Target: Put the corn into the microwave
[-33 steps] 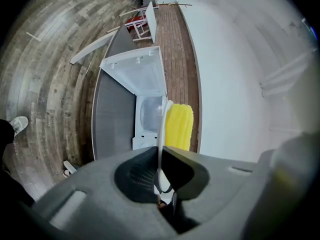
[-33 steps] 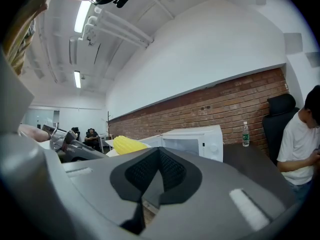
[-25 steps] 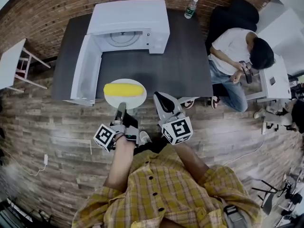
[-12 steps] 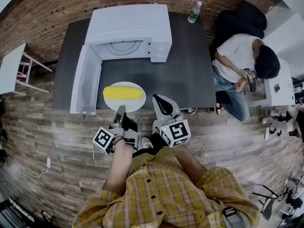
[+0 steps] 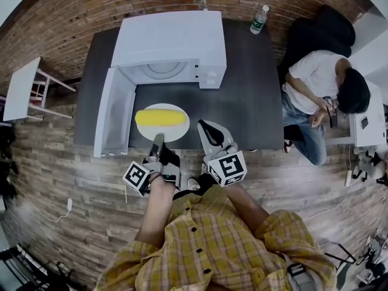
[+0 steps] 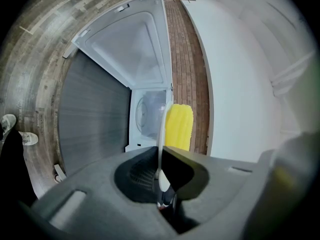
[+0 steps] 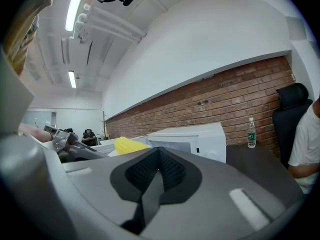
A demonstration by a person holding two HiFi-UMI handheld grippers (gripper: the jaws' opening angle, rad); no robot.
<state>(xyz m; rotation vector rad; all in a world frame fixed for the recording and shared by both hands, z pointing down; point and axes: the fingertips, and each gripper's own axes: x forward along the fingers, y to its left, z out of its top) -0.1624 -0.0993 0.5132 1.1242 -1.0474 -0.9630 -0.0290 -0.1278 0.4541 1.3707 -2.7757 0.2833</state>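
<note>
- The dark counter carries a white microwave at its back edge, with the door swung open along the left edge.
- A white plate is at the counter's front edge, facing the open cavity.
- The yellow corn lies across the plate.
- The left claw is clamped on the plate's near rim.
- The right claw, just beside the plate, is closed on nothing.
</note>
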